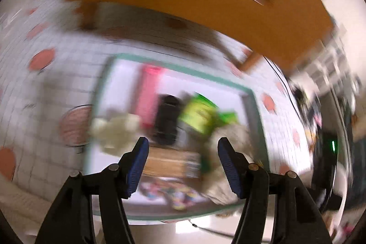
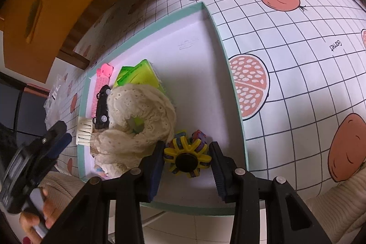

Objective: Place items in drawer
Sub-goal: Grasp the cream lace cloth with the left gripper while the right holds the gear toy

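The right tongs (image 2: pixel 186 160) are straddling the yellow gear toy (image 2: pixel 186 158) low in the teal-rimmed drawer (image 2: pixel 219 22), which is lying open on the desk (image 2: pixel 297 61) with its fruit-print grid cloth. The pads are sitting just beside the toy's spokes; whether they are pressing on it I cannot tell, so this is looking like the setting-down step for that item. The next move, as I judge it, is calling for a wider release and a straight lift clear of the spokes (the cream lace cloth (image 2: pixel 139 120) is crowding the left pad, so a snag is possible).

The left tongs (image 1: pixel 183 160) are standing released with nothing between the pads, hanging above the drawer in a blurred view.

Inside the drawer I am counting one gear toy, one lace cloth, one black toy car (image 2: pixel 103 106), one pink strip (image 2: pixel 100 81), one white comb (image 2: pixel 84 130) and green cards (image 2: pixel 139 74), at least two, partly hidden.
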The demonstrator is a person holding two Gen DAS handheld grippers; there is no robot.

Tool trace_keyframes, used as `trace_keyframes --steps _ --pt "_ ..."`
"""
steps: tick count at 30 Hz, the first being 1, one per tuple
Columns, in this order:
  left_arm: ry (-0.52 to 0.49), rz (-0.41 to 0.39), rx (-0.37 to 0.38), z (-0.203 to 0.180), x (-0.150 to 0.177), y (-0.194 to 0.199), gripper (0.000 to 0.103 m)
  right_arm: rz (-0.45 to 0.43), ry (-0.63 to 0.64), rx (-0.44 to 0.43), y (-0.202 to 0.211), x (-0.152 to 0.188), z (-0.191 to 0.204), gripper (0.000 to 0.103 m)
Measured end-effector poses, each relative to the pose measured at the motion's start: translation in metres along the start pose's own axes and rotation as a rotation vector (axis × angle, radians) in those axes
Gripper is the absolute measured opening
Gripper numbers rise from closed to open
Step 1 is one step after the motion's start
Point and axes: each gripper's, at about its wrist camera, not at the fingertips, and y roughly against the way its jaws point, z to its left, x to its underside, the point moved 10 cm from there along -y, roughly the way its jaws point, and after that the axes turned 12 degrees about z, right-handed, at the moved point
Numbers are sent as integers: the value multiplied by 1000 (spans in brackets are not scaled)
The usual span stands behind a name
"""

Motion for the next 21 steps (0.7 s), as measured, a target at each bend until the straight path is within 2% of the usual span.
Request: trace_keyframes --steps 3,6,10,11,12,14,16,17,18,19,21 --pt "-126 52 5 -29 12 -15 64 0 -5 -6 0 0 0 43" --pt "-205 84 -20 -45 21 -27 64 -1 -7 -8 1 0 -1 43" --pt "-231 117 -36 -51 25 -42 62 -3 -8 -4 1 0 0 43" --pt "-237 121 -40 -53 26 -45 59 -3 -8 -4 0 0 0 43" --pt "-247 123 -46 -53 26 -46 53 -3 -8 -5 0 0 0 43" --pt "-255 121 -68 -53 23 -51 49 -4 -9 -5 0 0 0 43" --pt "-248 119 -81 -49 22 -53 41 -4 -8 -3 0 0 0 43" --pt "-237 121 -70 -46 24 -52 39 -4 -7 -3 1 0 0 44" --pt "-223 129 -41 -45 24 -52 28 -4 -8 -4 0 0 0 44" --pt "-216 137 -24 -46 24 -54 25 -5 -9 -5 1 0 0 44" --pt "-249 128 -51 -50 25 -53 25 -5 -10 -4 0 -1 1 44"
